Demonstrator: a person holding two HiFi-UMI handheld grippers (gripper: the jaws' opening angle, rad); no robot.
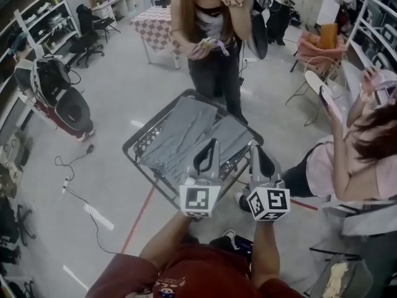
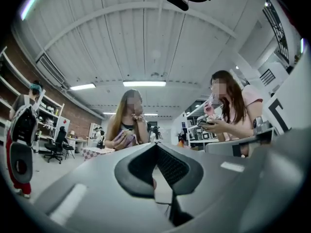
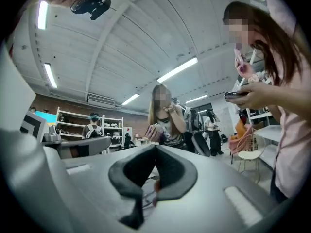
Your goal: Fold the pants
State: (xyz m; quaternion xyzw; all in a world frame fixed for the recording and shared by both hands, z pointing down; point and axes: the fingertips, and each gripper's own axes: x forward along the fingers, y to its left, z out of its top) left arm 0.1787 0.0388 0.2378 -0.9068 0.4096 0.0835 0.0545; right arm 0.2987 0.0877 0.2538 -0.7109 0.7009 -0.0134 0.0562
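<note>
Grey pants (image 1: 186, 132) lie spread flat on a dark wire-mesh table (image 1: 133, 146) in the head view. My left gripper (image 1: 213, 143) hovers over the pants' near edge, shut with nothing between its jaws. My right gripper (image 1: 255, 148) hangs beside it at the table's near right corner, also shut and empty. Both point roughly level, away from me. In the left gripper view the shut left gripper (image 2: 156, 145) faces the room, and the right gripper (image 3: 155, 147) does the same in its own view; the pants do not show in either.
A person (image 1: 214, 36) stands just beyond the table's far edge. Another person (image 1: 356, 157) sits close at the right with a phone. A chair (image 1: 319, 67) stands at the back right, a dark machine (image 1: 59, 95) at the left, and a cable (image 1: 77, 194) lies on the floor.
</note>
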